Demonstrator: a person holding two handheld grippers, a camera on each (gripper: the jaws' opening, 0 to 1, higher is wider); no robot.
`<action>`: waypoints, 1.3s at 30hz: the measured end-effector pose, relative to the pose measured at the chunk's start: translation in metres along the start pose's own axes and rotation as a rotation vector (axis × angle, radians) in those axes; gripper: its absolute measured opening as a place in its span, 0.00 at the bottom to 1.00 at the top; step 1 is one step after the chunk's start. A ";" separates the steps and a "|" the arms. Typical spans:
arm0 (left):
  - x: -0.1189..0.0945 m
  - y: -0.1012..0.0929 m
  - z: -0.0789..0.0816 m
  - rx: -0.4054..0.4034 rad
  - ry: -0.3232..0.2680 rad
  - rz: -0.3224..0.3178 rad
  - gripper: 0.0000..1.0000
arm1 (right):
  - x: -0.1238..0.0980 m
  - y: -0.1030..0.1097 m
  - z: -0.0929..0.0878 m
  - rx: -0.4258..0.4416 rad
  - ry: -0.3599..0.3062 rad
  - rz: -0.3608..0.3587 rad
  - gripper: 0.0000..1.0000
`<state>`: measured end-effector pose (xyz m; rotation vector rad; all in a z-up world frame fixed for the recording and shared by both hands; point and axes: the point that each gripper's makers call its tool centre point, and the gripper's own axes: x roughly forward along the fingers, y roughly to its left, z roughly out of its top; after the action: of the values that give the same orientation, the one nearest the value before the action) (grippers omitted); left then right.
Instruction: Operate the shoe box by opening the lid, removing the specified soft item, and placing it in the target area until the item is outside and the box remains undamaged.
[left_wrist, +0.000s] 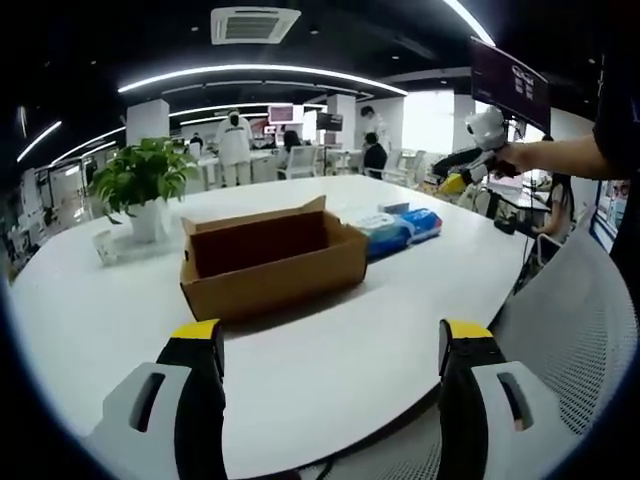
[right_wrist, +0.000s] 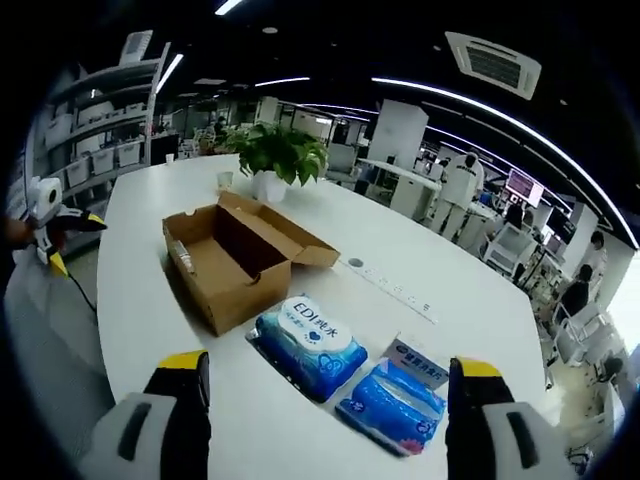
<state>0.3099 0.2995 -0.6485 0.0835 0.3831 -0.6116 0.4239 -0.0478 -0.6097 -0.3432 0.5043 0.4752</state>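
Observation:
A brown cardboard shoe box (left_wrist: 272, 260) (right_wrist: 232, 258) stands open on the white table (left_wrist: 330, 350) (right_wrist: 330, 420), its lid flap folded back. Two blue soft wipe packs (right_wrist: 308, 345) (right_wrist: 392, 404) lie on the table beside the box, outside it; in the left gripper view they show as blue packs (left_wrist: 405, 230) behind the box's right end. My left gripper (left_wrist: 330, 350) is open over the table's near edge, well short of the box. My right gripper (right_wrist: 330, 385) is open above the packs, holding nothing. The other gripper (left_wrist: 470, 165) (right_wrist: 55, 225) appears small in each view.
A potted green plant (left_wrist: 142, 185) (right_wrist: 275, 160) stands on the table behind the box. A white power strip (right_wrist: 390, 283) lies along the table. A small white card box (right_wrist: 418, 360) sits by the packs. A mesh chair (left_wrist: 575, 330) is at the table's edge. People stand at far desks.

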 end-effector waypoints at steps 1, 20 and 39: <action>0.000 0.001 0.000 -0.001 0.000 0.003 0.87 | -0.003 0.004 0.000 0.011 -0.011 -0.002 0.99; 0.004 0.015 0.026 -0.016 -0.027 -0.013 0.96 | -0.047 0.038 -0.008 0.091 -0.061 -0.069 0.99; 0.026 0.053 0.073 -0.008 -0.033 -0.047 0.92 | -0.076 0.059 -0.013 0.130 -0.086 -0.112 0.99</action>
<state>0.3840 0.3146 -0.5923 0.0566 0.3563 -0.6568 0.3301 -0.0306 -0.5917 -0.2234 0.4277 0.3449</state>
